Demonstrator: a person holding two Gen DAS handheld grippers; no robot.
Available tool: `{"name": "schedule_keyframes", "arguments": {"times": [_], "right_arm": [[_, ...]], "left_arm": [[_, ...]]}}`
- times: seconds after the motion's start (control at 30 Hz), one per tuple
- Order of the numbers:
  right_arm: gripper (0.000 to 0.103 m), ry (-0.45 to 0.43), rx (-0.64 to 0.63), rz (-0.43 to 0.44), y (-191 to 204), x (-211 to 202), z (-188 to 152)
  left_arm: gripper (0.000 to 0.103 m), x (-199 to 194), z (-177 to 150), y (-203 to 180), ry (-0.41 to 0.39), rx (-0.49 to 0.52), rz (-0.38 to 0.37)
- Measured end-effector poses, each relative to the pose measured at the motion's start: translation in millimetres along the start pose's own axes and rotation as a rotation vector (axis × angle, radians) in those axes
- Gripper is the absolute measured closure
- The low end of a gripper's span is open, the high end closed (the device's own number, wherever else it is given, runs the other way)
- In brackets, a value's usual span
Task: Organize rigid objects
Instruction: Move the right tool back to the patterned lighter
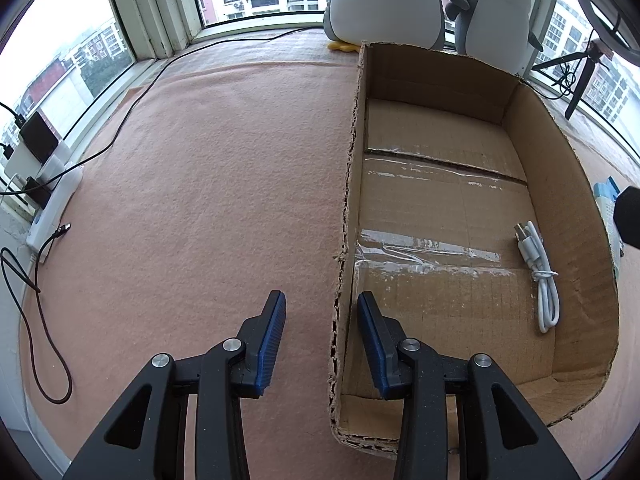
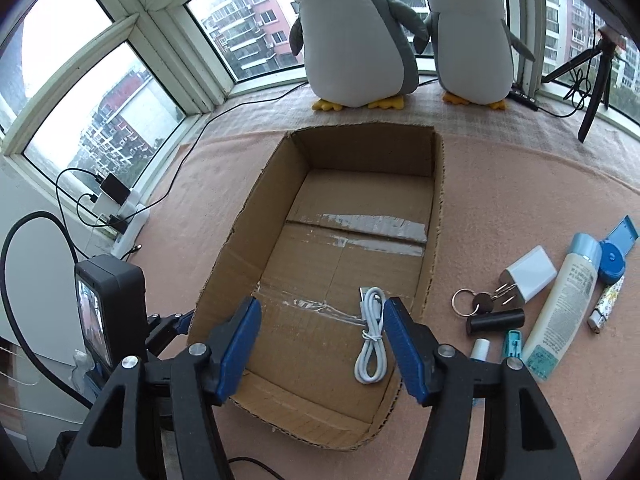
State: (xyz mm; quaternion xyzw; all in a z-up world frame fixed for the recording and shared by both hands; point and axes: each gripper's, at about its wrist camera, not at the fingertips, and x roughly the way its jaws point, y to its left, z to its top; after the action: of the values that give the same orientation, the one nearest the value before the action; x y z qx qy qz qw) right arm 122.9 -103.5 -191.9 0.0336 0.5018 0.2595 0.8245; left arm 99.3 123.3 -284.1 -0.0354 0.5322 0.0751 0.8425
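An open cardboard box (image 2: 436,216) (image 1: 560,184) sits on the pink cloth, and a coiled white USB cable (image 2: 372,336) (image 1: 540,276) lies inside it near the right wall. My right gripper (image 2: 322,308) hangs open over the box's near end, empty. My left gripper (image 1: 322,300) is open and straddles the box's left wall. Right of the box lie a white charger (image 2: 530,274), a key ring (image 2: 474,302), a black cylinder (image 2: 496,320), a white lotion tube (image 2: 564,316), a blue tape measure (image 2: 612,264), a lighter (image 2: 606,308) and a small teal item (image 2: 513,344).
Two plush penguins (image 2: 356,36) (image 2: 472,40) stand behind the box by the window. A tripod (image 2: 596,80) is at the back right. A power strip with chargers (image 1: 48,196) and loose black cables (image 1: 36,300) line the left edge.
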Motion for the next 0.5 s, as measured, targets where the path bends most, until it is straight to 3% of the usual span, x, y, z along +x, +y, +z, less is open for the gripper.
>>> {"name": "schedule_keyframes", "arguments": {"times": [0.3, 0.5], "right_arm": [[0.043, -0.063, 0.074, -0.016, -32.0, -29.6, 2.6], [0.043, -0.112, 0.145, -0.085, -75.3, -60.3, -1.0]], "left_arm": [[0.063, -1.2, -1.2, -1.3, -0.002, 0.001, 0.002], [0.063, -1.5, -0.5, -2.0, -0.003, 0.007, 0.004]]}}
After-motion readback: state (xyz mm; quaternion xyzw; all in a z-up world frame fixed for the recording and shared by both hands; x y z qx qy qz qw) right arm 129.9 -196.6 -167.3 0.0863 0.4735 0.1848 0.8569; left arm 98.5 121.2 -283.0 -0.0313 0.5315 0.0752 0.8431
